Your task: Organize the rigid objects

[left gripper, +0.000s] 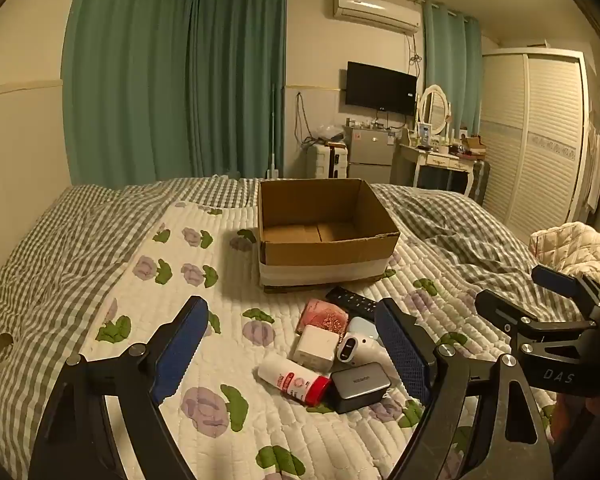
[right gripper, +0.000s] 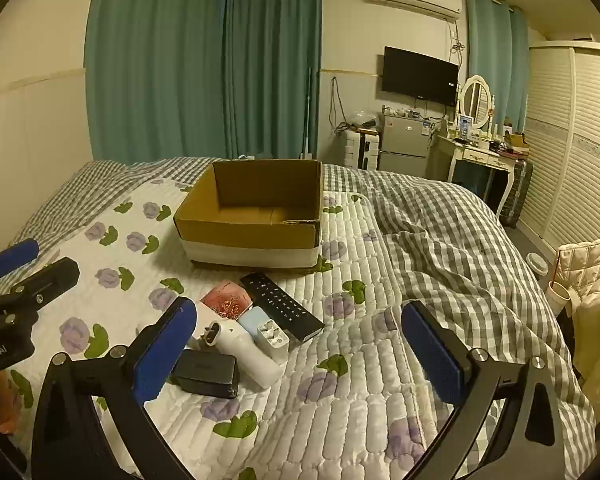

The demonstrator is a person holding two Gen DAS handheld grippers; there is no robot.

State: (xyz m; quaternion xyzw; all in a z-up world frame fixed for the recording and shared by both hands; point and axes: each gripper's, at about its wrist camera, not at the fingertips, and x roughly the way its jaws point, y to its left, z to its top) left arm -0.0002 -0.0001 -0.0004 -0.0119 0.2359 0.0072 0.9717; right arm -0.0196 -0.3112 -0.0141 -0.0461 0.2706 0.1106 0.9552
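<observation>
I am hovering both hand-held grippers, left and right, spread and empty, over small items awaiting the open cardboard box.

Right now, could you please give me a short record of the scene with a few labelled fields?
Setting: bed with a flowered quilt
Container: open cardboard box, nothing visible inside
Items to sort: a cluster on the quilt in front of the box
Cluster contents: black remote, white bottle with red cap, dark charger, white plug, red pouch
Left gripper: open, holds nothing
Right gripper: open, holds nothing
Progress: nothing placed in the box yet
</observation>
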